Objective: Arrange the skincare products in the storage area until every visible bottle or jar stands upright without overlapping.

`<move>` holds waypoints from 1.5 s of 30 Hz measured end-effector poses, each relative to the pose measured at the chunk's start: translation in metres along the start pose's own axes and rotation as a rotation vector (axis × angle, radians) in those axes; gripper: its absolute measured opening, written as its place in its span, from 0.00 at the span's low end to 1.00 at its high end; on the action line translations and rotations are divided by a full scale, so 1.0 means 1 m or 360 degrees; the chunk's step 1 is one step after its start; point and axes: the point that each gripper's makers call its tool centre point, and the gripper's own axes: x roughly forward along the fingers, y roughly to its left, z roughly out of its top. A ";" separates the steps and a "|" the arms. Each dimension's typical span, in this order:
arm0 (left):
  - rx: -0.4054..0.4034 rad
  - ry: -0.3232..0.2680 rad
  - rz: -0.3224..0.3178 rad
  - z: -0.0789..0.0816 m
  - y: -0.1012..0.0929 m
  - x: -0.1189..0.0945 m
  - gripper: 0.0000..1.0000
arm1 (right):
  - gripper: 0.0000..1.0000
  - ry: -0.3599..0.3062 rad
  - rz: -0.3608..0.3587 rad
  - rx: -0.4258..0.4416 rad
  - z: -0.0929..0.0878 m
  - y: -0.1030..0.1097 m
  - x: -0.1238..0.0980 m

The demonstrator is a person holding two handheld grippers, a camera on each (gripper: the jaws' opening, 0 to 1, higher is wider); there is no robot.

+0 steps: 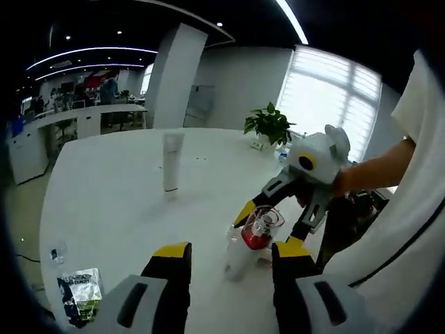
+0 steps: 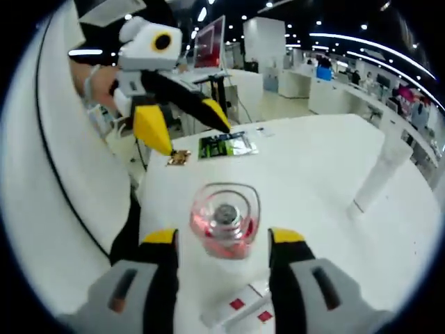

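Open-plan office behind, and I'm working over a round white table (image 1: 118, 209). The landmark is the red glass bottle (image 2: 224, 226): in the right gripper view it sits dead ahead between my right gripper (image 2: 224, 240) jaws, neck pointing up at the lens, jaws spread wide on either side, gripping nothing yet. A white tube (image 1: 240, 256) lies flat just beside the bottle, long axis running toward my left gripper (image 1: 231, 254), which is also open and empty. Another white tube (image 1: 172, 161) stands upright well beyond the bottle. Whether the bottle is touching the tube, I can't tell.
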 end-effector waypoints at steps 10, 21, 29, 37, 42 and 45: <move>-0.0011 0.0025 -0.0020 -0.010 -0.003 0.007 0.47 | 0.40 -0.0033 -0.0104 0.0129 0.016 -0.004 -0.012; -0.0012 0.0050 -0.0027 -0.019 -0.002 0.006 0.46 | 0.29 0.0070 -0.0160 0.0113 0.015 -0.007 -0.003; -0.0060 0.0027 0.0018 -0.023 0.007 -0.005 0.46 | 0.26 0.0086 -0.0173 0.0058 0.016 -0.007 -0.002; -0.0074 0.0016 0.0037 -0.023 0.009 -0.011 0.46 | 0.25 0.0106 -0.0161 0.0052 0.018 -0.016 -0.005; -0.0088 0.0000 0.0048 -0.024 0.006 -0.013 0.46 | 0.26 0.0053 -0.0184 0.0071 0.031 -0.032 -0.013; -0.0066 0.0017 0.0052 -0.027 0.001 -0.015 0.45 | 0.26 0.0017 -0.0192 0.0075 0.039 -0.042 -0.017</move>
